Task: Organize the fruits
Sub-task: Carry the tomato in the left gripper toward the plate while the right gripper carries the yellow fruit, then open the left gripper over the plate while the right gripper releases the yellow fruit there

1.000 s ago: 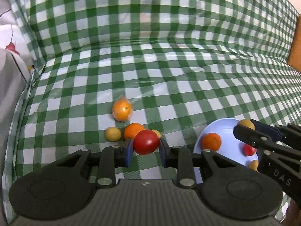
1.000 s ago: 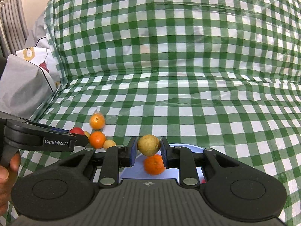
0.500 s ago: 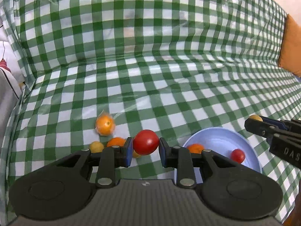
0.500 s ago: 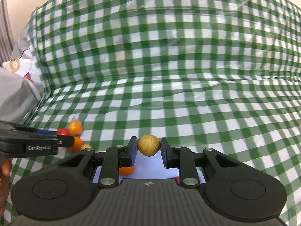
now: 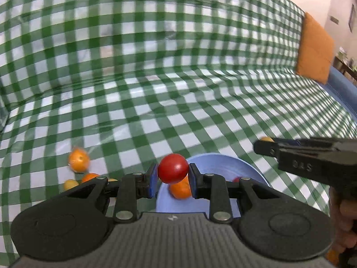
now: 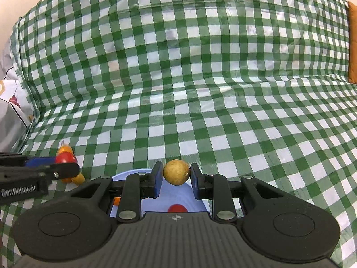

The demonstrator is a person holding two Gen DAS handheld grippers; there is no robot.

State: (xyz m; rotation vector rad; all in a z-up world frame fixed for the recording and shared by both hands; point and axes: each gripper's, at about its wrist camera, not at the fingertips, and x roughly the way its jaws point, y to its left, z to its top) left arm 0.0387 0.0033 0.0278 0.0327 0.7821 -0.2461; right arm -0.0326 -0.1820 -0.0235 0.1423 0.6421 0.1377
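Observation:
My left gripper (image 5: 173, 172) is shut on a red tomato (image 5: 173, 171) and hangs over the left rim of a pale blue plate (image 5: 225, 164). An orange (image 5: 180, 189) lies on that plate, partly behind the fingers. My right gripper (image 6: 176, 172) is shut on a round yellow-brown fruit (image 6: 176, 172) above the same plate (image 6: 174, 197), where a red tomato (image 6: 177, 208) peeks out near the gripper body. In the left wrist view the right gripper (image 5: 265, 144) reaches in from the right with its fruit (image 5: 267, 139). In the right wrist view the left gripper (image 6: 67, 163) reaches in from the left.
Loose fruit lies on the green-checked cloth left of the plate: a wrapped orange (image 5: 78, 159), another orange (image 5: 90, 177) and a small yellow fruit (image 5: 71, 184). An orange cushion (image 5: 314, 48) leans at the far right. Grey and white fabric (image 6: 10, 116) lies at the left edge.
Both grippers have moved to the right with their fruit. The left one now hangs over the plate; the loose fruit has slid to the left in both views.

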